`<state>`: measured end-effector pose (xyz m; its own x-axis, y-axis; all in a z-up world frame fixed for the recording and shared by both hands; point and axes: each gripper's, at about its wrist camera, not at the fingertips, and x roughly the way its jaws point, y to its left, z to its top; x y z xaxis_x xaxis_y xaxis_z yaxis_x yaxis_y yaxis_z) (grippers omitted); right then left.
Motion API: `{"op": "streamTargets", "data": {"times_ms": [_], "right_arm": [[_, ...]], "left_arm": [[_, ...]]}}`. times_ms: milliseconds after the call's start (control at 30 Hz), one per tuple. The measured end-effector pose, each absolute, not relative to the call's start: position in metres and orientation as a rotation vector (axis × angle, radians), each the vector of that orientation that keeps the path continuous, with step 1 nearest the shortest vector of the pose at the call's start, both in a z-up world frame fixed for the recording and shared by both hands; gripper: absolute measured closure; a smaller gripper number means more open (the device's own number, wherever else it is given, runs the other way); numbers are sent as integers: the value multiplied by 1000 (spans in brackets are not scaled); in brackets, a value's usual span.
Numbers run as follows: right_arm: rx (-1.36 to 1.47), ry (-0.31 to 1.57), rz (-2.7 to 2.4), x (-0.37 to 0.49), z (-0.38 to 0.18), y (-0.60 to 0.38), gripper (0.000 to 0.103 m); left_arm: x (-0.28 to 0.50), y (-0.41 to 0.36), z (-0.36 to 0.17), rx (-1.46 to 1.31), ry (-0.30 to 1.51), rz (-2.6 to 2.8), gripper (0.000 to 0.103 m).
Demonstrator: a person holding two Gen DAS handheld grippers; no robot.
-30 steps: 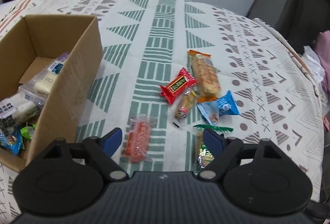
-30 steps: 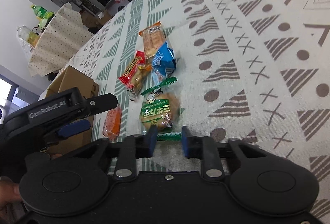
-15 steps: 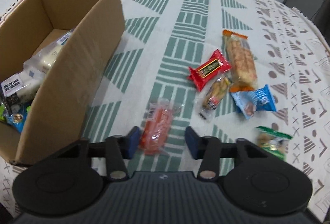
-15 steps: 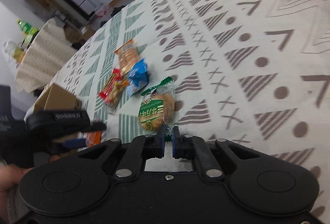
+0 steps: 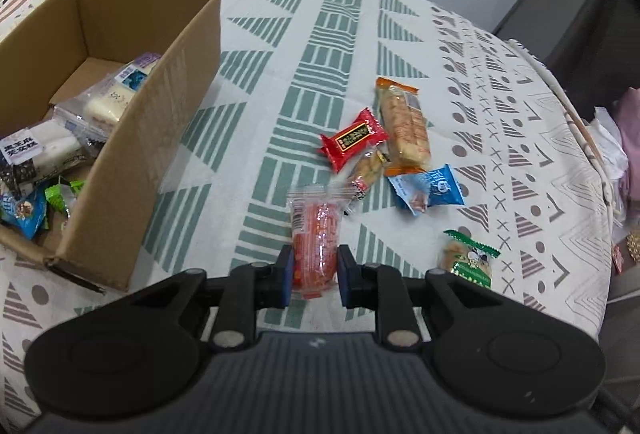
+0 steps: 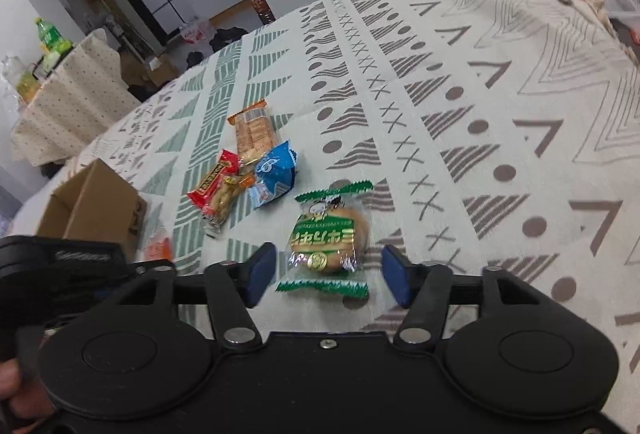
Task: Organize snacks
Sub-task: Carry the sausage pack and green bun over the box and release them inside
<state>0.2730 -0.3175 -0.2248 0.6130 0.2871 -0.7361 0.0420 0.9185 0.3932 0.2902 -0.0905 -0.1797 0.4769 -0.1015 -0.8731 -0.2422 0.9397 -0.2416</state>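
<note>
Between the blue pads of the left gripper (image 5: 311,276) sits the orange pack (image 5: 316,239), its near end pinched from both sides while its far end lies on the cloth (image 5: 256,138). The box (image 5: 160,138) is the landmark: the pack lies right of the box's near corner, with bare cloth between them. Inside the box lie several white and blue packets.

Further right of the box is a cluster: a red bar (image 5: 354,139), a clear peanut pack (image 5: 366,172) touching it, a long orange wafer (image 5: 404,124) and a blue pack (image 5: 430,190).

The right gripper (image 6: 326,276) has its jaws opening, and the green bun (image 6: 330,236) lies between them on the cloth with a gap at each pad, so nothing is held there. The bun is the snack farthest from the box.

Likely risks: the orange pack is gripped only at its end, and its clear wrapper looks slippery, so it may droop or slide out on the way to the box. A low carry could catch the box's near wall and shove the box. The two grippers are close, so a leftward reach by the right one could collide with the left.
</note>
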Motion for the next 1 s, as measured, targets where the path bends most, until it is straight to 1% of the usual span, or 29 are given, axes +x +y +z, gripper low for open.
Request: {"op": "streamTargets", "data": {"times_ms": [100,333,367,400,433,667,1000], "right_arm": [[367,914,140,281,-228,-309,28],[312,932,130,294,-233,-291,29],[301,939,137,295,-235,-287,32],[283,954,140,296,-237,-283,45],[267,972,144,297,-240,-279,53],[240,952,166,281,-227,-276,55],[281,877,138,261,-185,-285,54]], "left_arm": [[291,-90,-183,-378,1097,71,82],[284,-84,-184,-380,1073,37,82],[284,-83,-184,-377,1069,34,82],[285,-82,-184,-371,1068,28,82],[285,-82,-183,-366,1071,25,82],[284,-82,-167,-354,1017,-26,82],[277,-67,-138,-381,944,-35,82]]}}
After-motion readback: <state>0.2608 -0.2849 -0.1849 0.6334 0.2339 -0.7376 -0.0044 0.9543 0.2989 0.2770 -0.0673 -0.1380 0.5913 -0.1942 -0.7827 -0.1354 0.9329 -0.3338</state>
